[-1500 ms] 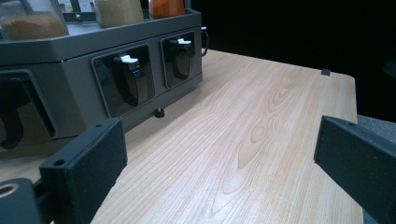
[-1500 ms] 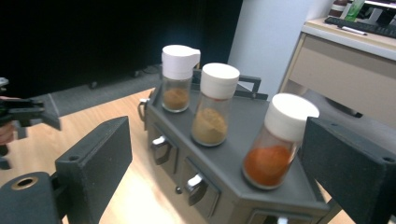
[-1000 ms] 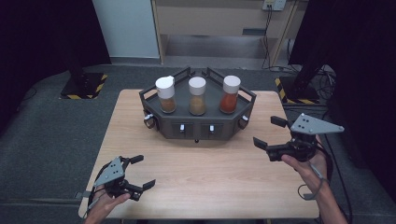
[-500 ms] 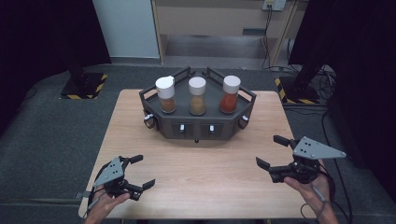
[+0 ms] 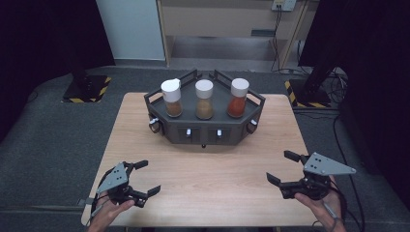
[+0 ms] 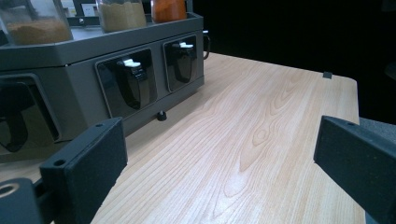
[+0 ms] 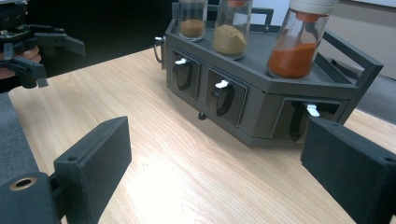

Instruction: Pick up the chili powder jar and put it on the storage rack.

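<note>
The near half of the table [image 5: 208,193] is bare wood from edge to edge, so there is open room between the left gripper [image 5: 143,177] and the right gripper [image 5: 285,168], which sit well apart at the near corners with jaws spread wide and nothing between them. The one obstacle is the dark rack [image 5: 205,126] across the far middle, with three jars [image 5: 204,99] standing upright in a row on top and railings at its sides. Strips of bare wood run past the rack on its left and right to the far edge
</note>
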Demonstrator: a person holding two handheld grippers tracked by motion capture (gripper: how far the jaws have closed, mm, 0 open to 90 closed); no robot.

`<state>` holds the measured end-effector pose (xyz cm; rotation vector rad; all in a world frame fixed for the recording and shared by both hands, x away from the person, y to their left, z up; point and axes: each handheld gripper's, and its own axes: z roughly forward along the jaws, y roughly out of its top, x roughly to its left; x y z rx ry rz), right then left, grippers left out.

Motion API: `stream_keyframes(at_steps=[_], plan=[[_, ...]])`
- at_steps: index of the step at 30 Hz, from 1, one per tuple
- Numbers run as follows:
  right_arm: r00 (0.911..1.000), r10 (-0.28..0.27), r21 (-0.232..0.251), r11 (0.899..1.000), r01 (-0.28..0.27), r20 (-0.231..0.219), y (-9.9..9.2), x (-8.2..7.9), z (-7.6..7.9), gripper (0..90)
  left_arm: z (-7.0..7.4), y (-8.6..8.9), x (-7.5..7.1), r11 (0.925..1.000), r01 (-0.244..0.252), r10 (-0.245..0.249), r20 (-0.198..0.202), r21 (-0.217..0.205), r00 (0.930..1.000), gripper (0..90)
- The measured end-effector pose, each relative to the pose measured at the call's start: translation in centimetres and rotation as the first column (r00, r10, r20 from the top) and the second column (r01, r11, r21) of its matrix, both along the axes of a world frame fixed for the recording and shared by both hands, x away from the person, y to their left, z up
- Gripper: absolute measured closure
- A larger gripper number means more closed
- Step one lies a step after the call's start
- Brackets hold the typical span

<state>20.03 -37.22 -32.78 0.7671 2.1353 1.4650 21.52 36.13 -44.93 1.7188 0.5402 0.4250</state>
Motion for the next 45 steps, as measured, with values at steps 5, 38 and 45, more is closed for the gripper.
stream_keyframes(at_steps=[5, 38, 45], plan=[[1.0, 0.0, 0.009, 1.0, 0.0, 0.001, -0.2, 0.1, -0.7, 9.3, 0.0, 0.0, 0.0, 1.0, 0.001, -0.001, 0.002, 0.003, 1.0, 1.3], [0.9992, -0.01, 0.004, 1.0, 0.011, -0.038, -0.8, -0.1, -4.9, 9.6, 0.0, 0.2, -0.4, 0.9999, -0.01, 0.011, 0.01, -0.012, 0.9999, 1.4], [0.9991, -0.013, 0.012, 1.0, 0.013, -0.041, -1.3, -0.1, -5.6, 9.6, 0.0, 0.3, -0.5, 0.9998, -0.012, 0.012, 0.01, -0.013, 0.9999, 1.4]])
